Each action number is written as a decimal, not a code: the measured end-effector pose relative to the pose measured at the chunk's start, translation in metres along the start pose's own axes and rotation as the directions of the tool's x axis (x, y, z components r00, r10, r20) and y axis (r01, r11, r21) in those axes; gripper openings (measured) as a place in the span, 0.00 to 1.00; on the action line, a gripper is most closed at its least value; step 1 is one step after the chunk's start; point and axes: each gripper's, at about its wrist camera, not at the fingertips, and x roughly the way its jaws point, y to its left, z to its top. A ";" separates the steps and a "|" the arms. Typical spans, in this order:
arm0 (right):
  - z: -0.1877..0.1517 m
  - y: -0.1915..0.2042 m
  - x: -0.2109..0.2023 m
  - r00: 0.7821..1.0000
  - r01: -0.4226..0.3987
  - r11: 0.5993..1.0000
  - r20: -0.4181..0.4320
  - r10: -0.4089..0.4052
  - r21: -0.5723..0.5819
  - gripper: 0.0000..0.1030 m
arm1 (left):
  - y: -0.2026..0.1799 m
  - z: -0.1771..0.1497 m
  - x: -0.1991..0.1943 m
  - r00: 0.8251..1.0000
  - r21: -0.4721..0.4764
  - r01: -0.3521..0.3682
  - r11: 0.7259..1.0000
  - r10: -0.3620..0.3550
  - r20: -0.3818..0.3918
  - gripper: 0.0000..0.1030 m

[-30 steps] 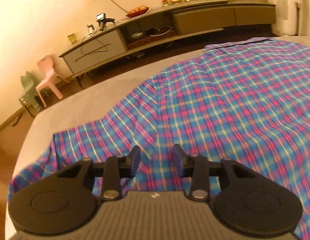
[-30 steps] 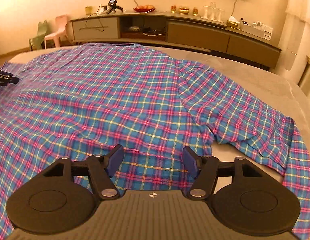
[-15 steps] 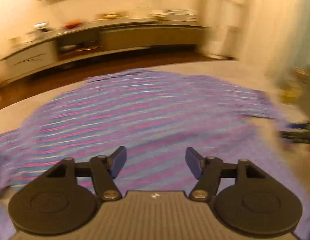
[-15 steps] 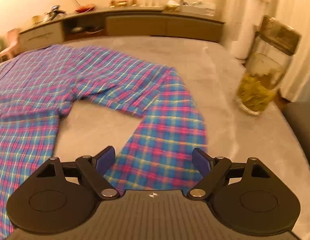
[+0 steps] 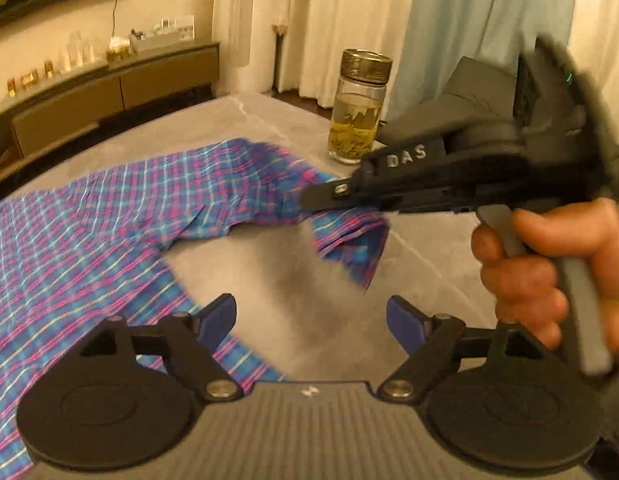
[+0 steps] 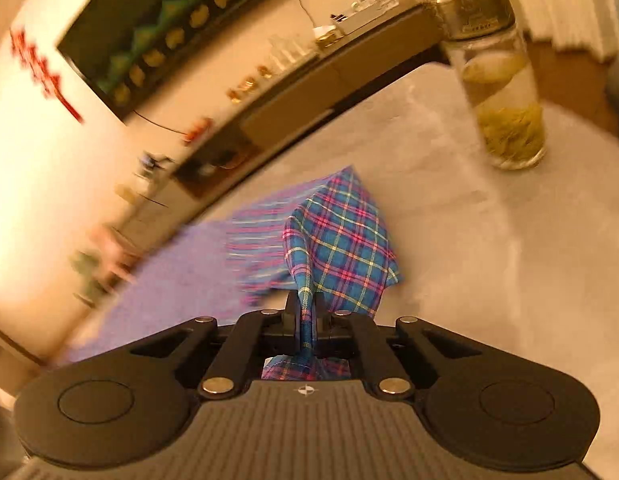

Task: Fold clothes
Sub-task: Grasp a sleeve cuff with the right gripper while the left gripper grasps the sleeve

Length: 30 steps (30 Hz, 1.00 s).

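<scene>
A blue, pink and yellow plaid shirt (image 5: 81, 232) lies spread on the grey table (image 5: 269, 272). My left gripper (image 5: 311, 322) is open and empty, just above the table near the shirt's lower edge. My right gripper (image 6: 307, 308) is shut on the end of the shirt's sleeve (image 6: 341, 240) and holds it lifted off the table. In the left wrist view the right gripper (image 5: 309, 200) shows from the side, tilted, with the sleeve (image 5: 349, 236) hanging from its tip.
A glass jar with a metal lid (image 5: 359, 108), holding yellow-green contents, stands on the table just beyond the sleeve; it also shows in the right wrist view (image 6: 497, 72). A long low cabinet (image 5: 109, 92) runs along the far wall. Curtains (image 5: 349, 20) hang behind the jar.
My right gripper has closed on the sleeve end and lifted it, rolling to one side. My left gripper has swung right towards the sleeve and stays open.
</scene>
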 end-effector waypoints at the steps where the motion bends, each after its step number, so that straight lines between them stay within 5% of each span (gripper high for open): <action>1: -0.001 0.001 0.001 1.000 -0.017 1.000 -0.008 0.017 0.010 0.03 | -0.005 0.000 0.001 1.000 0.005 -0.010 1.000 0.010 0.017 0.86; 6: -0.001 -0.007 0.003 0.996 -0.081 0.993 -0.032 0.084 0.085 0.03 | -0.008 0.002 0.004 0.997 -0.023 -0.041 0.999 0.043 0.061 0.91; 12: 0.006 -0.010 -0.013 0.992 -0.124 0.990 0.000 0.124 0.068 0.03 | -0.011 -0.006 0.004 0.999 0.055 0.023 0.998 -0.025 0.045 0.91; 17: -0.001 0.004 -0.015 0.980 -0.196 0.979 -0.033 0.198 0.056 0.05 | -0.024 -0.009 0.009 0.995 0.114 -0.060 0.992 0.050 0.086 0.90; 19: -0.005 0.012 -0.017 0.978 -0.202 0.979 -0.035 0.203 0.035 0.05 | -0.028 -0.010 0.012 0.993 0.132 -0.086 0.988 0.074 0.097 0.58; 20: -0.006 0.014 -0.018 0.979 -0.198 0.980 -0.033 0.199 0.023 0.05 | -0.026 -0.010 0.014 0.994 0.120 -0.082 0.989 0.073 0.075 0.08; 23: -0.008 0.018 -0.020 0.980 -0.198 0.980 -0.026 0.198 0.002 0.14 | -0.008 -0.009 0.008 0.996 0.036 -0.075 0.997 0.073 0.049 0.02; 25: -0.007 0.013 -0.023 0.971 -0.239 0.970 0.003 0.239 0.031 0.56 | 0.008 -0.009 -0.008 0.995 0.014 -0.081 0.997 0.080 0.067 0.02; 28: -0.008 0.008 -0.038 0.959 -0.278 0.960 0.064 0.275 0.041 0.64 | 0.041 -0.005 -0.040 0.992 -0.041 -0.080 0.996 0.084 0.099 0.02; 30: -0.016 0.014 -0.045 0.976 -0.206 0.978 0.067 0.208 -0.026 0.68 | 0.070 0.004 -0.065 0.988 -0.095 -0.081 0.992 0.093 0.121 0.02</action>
